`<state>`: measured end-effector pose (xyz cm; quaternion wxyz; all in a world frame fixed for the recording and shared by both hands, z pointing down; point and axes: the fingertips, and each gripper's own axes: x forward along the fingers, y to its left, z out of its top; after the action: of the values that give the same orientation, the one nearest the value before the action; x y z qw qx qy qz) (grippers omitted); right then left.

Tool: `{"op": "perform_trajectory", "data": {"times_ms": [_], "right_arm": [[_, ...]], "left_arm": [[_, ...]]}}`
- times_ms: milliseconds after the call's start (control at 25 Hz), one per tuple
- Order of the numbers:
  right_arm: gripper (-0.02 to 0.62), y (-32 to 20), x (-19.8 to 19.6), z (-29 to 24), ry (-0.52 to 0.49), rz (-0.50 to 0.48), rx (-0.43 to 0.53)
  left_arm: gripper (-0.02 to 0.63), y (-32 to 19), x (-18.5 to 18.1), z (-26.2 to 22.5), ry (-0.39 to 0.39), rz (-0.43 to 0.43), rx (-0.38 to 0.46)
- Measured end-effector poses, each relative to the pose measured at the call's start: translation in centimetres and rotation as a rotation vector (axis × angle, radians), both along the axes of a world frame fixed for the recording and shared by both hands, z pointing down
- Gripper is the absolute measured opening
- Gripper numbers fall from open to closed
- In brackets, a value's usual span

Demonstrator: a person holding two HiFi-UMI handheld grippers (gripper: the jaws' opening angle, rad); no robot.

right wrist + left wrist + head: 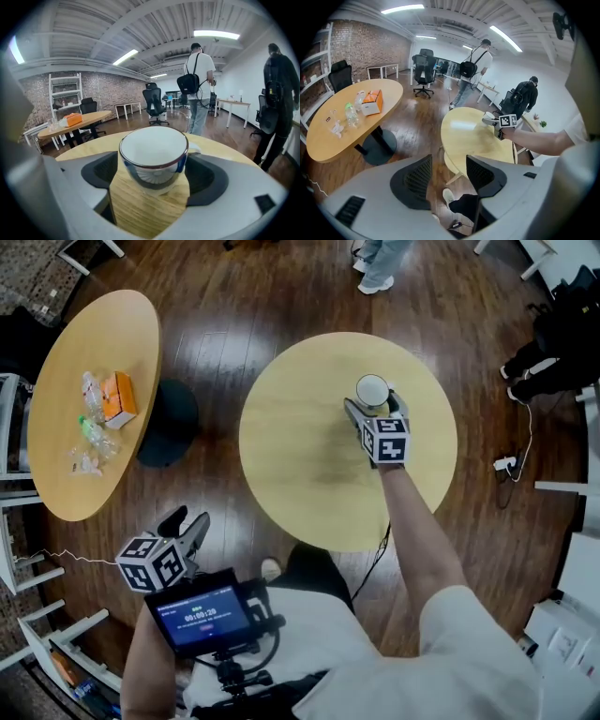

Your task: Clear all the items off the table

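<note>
- The cup (152,154) is white with a dark rim band. It stands upright, mouth up, with its handle stub towards your right-hand jaw.
- It sits on the round pale wooden tabletop (300,446), on the far side from you.
- Your right gripper (375,401) has its jaws closed against the cup's two sides.
- Your left gripper (447,176) is held low by your body, jaws apart and empty.

1. On the round light-wood table (300,474): a single white cup (372,390), upright, toward the far right edge.
2. On the oval wooden table (66,474), left: an orange box (120,399), with clear plastic bottles (94,432) just beside it.
3. Under both: dark plank floor (216,306).
</note>
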<state>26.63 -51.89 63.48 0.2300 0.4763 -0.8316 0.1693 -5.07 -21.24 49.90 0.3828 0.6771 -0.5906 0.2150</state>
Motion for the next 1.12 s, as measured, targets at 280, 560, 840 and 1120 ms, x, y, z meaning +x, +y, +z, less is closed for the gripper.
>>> {"op": "perform_trajectory", "data": {"times_ms": [280,560,840,1120], "right_arm": [[0.419,-1.5,-0.3,0.2,-0.032,-0.032,0.078],[0.41,-0.8,-0.1,-0.4,-0.037,-0.068,0.083],[0.41,2.2,-4.2,-6.7,-0.069,-0.162,0.149],[0.41,6.1,-13.5,-10.3,-0.05,-0.3,0.142]], "left_arm": [[0.233,-0.4,-0.8,0.6,-0.039,-0.039,0.025],[0.233,0.0,-2.8,0.2,-0.03,-0.094,0.044],[0.233,-0.6,-4.2,-0.1,0.002,-0.099,0.069],[0.233,-0.2,-8.8,-0.3,0.045,-0.11,0.124]]}}
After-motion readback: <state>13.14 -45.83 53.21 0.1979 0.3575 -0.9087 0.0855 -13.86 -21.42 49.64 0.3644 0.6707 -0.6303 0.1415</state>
